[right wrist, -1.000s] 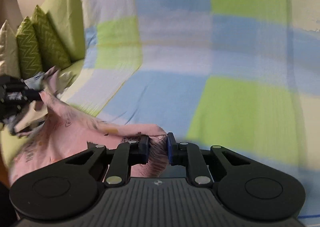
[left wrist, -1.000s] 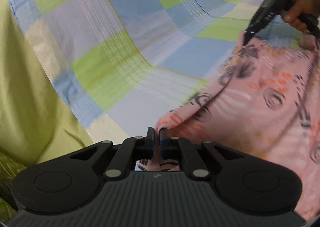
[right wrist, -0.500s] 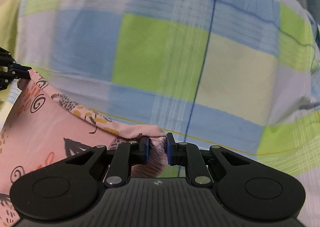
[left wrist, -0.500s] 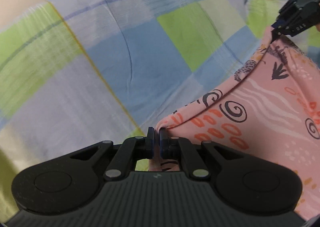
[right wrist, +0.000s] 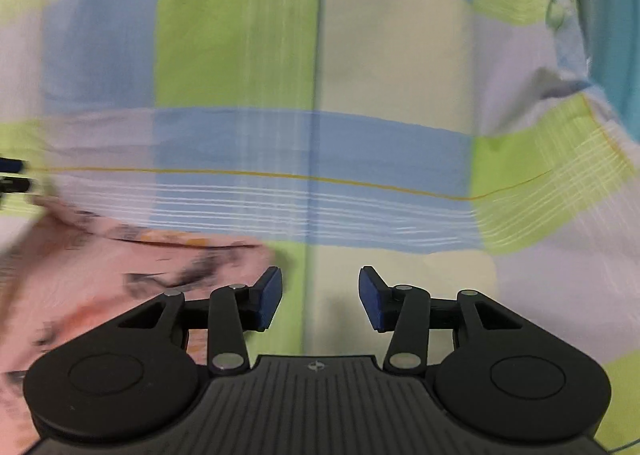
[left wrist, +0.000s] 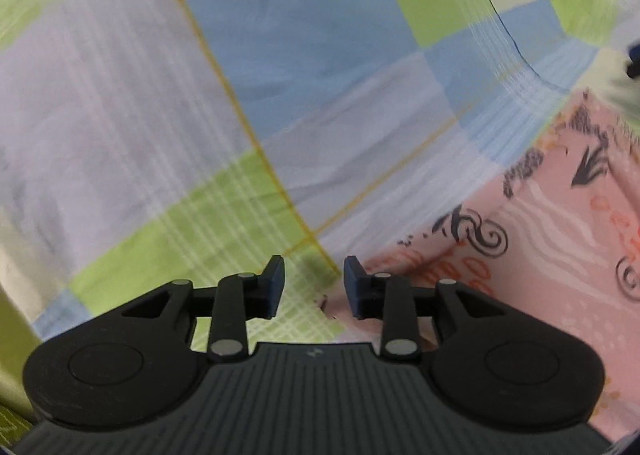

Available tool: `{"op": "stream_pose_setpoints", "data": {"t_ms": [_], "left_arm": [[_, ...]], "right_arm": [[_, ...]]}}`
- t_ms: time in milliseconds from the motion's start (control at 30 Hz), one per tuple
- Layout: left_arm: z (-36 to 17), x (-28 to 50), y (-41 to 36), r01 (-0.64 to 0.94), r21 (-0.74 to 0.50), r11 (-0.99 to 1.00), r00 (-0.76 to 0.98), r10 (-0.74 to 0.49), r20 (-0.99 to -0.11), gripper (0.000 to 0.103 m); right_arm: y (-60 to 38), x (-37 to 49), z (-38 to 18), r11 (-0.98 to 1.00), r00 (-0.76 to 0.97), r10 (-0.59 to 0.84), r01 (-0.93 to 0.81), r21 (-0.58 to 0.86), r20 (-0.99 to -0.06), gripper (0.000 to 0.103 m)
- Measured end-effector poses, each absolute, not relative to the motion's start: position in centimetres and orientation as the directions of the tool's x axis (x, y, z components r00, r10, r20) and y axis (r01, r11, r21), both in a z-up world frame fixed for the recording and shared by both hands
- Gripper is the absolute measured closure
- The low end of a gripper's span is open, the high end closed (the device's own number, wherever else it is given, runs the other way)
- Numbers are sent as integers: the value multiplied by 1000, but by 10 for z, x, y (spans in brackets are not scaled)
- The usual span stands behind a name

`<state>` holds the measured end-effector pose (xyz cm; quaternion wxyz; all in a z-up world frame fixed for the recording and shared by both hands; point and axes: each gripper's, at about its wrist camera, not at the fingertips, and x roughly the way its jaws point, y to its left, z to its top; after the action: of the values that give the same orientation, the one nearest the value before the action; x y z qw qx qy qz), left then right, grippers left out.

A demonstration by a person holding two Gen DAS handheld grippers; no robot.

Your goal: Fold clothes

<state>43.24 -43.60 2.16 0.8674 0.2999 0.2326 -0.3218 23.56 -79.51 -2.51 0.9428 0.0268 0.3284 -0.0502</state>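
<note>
A pink garment (left wrist: 552, 239) printed with black swirls and orange marks lies flat on the checked bedsheet (left wrist: 280, 95), filling the lower right of the left wrist view. My left gripper (left wrist: 314, 281) is open just above the garment's near-left corner, nothing between its fingers. In the right wrist view the same pink garment (right wrist: 100, 279) lies at the lower left, blurred. My right gripper (right wrist: 320, 295) is open over the sheet just right of the garment's corner. The left gripper's tip (right wrist: 12, 175) shows at the left edge of that view.
The blue, green, cream and lilac checked sheet (right wrist: 320, 95) covers the whole bed. A plain green cover (left wrist: 12, 335) shows at the lower left of the left wrist view. A teal surface (right wrist: 624, 35) lies beyond the sheet's right edge.
Both grippers were shut on the pink garment's top corners and held it up; now both have opened and let go, and the garment lies on the sheet.
</note>
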Motion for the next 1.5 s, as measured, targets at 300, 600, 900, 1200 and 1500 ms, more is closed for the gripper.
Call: {"op": "stream_pose_setpoints", "data": {"t_ms": [300, 600, 900, 1200, 1500], "left_arm": [[-19, 418, -454, 899, 263, 351, 419, -509, -752, 75], [-5, 458, -444, 720, 313, 620, 668, -495, -555, 75], [13, 398, -379, 759, 242, 605, 609, -526, -594, 69], [2, 265, -298, 808, 100, 580, 476, -544, -691, 59], [-9, 172, -269, 816, 26, 578, 414, -552, -724, 51]], "right_arm": [[-738, 283, -62, 972, 691, 229, -203, 121, -686, 67], [-764, 333, -54, 997, 839, -70, 53, -48, -539, 69], [-762, 242, -25, 998, 834, 47, -15, 64, -549, 60], [-741, 82, -15, 984, 737, 177, -112, 140, -653, 47], [-745, 30, -50, 953, 647, 245, -26, 301, -722, 47]]}}
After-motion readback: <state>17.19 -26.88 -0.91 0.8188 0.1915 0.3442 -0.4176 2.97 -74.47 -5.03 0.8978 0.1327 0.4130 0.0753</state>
